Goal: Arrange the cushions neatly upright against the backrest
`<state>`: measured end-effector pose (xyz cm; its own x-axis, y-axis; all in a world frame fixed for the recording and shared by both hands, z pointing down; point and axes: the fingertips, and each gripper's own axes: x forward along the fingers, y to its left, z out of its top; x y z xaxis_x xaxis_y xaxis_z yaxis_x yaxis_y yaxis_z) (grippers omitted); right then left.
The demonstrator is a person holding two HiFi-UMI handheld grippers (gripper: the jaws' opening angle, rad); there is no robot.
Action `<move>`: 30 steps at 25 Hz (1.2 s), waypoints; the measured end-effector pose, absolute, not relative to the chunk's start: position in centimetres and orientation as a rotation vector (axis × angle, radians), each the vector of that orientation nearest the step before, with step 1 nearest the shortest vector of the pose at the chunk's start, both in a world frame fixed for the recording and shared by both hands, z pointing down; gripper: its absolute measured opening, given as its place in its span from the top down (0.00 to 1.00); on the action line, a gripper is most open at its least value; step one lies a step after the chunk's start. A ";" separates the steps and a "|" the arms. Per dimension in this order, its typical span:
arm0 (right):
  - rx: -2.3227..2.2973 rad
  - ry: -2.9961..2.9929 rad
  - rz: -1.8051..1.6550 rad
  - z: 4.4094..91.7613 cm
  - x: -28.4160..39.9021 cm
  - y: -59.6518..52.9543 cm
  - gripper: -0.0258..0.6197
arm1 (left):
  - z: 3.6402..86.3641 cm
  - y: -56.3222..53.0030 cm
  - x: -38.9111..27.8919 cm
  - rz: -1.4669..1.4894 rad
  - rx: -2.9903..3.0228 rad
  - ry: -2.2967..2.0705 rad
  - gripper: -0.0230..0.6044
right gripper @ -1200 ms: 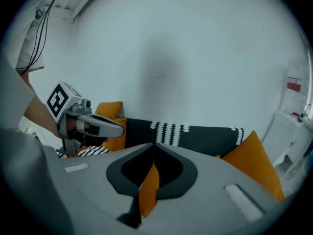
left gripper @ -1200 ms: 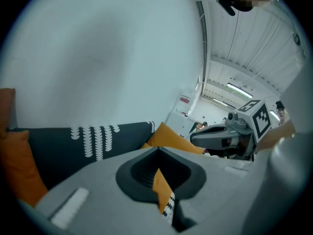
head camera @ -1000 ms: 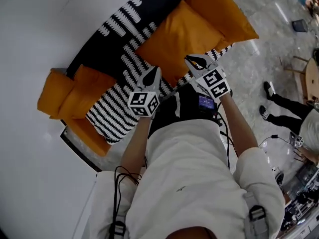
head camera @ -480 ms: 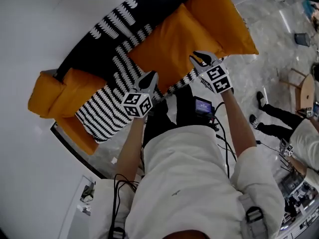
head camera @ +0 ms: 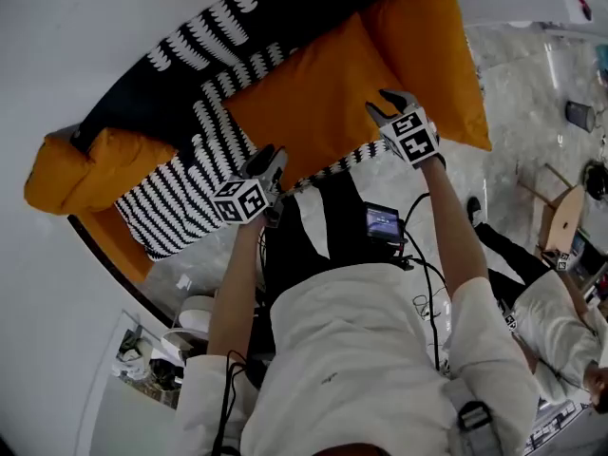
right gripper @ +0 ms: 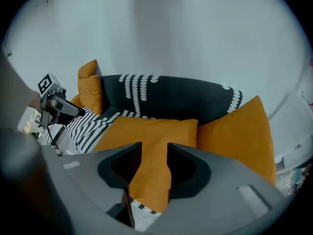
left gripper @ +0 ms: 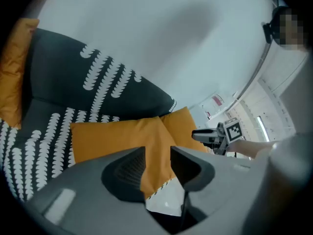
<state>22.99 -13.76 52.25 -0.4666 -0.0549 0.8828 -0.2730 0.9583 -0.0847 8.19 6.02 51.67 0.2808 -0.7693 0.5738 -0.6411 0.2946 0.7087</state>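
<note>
A large orange cushion (head camera: pixel 313 112) (left gripper: pixel 112 136) (right gripper: pixel 146 131) lies flat on the seat of the black-and-white patterned sofa (head camera: pixel 190 27). A second orange cushion (head camera: pixel 427 55) (right gripper: pixel 239 131) leans at the sofa's right end, and a third (head camera: pixel 85 169) (right gripper: pixel 89 89) stands at the left end. My left gripper (head camera: pixel 264 164) (left gripper: pixel 157 153) is open over the seat's front edge, by the flat cushion's near left corner. My right gripper (head camera: pixel 389 107) (right gripper: pixel 154 151) hangs at that cushion's front edge; its jaws have just been opening and stand apart, with the cushion showing beyond the gap.
The white wall rises behind the sofa's backrest (right gripper: pixel 161 94). On the marbled floor at the right stand a person in dark trousers (head camera: pixel 503 245) and a wooden chair (head camera: pixel 560 217). Small clutter (head camera: pixel 152 369) lies at the lower left.
Both grippers have come down and forward to the front edge of the flat orange cushion. The right gripper's tips, together before, now stand apart.
</note>
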 end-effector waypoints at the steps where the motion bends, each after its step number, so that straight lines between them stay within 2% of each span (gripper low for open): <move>1: 0.225 -2.037 0.262 52.9 22.9 -14.3 0.67 | 52.2 6.2 8.0 -0.138 1.384 -1.418 0.71; 6: 0.183 -1.966 0.224 56.1 21.9 -15.6 0.59 | 55.6 8.0 6.5 -0.106 1.302 -1.414 0.67; 12: 0.168 -1.901 0.235 58.8 21.4 -16.3 0.47 | 59.6 10.9 2.7 -0.114 1.115 -1.519 0.52; 17: 0.173 -1.867 0.255 60.9 20.7 -16.6 0.39 | 64.1 13.9 0.5 -0.139 0.983 -1.517 0.48; 22: 0.176 -1.842 0.257 62.2 20.2 -15.8 0.38 | 66.8 16.3 0.1 -0.098 0.896 -1.485 0.38; 30: 0.177 -1.793 0.299 65.6 20.4 -16.1 0.37 | 70.9 16.9 1.1 -0.061 0.842 -1.403 0.31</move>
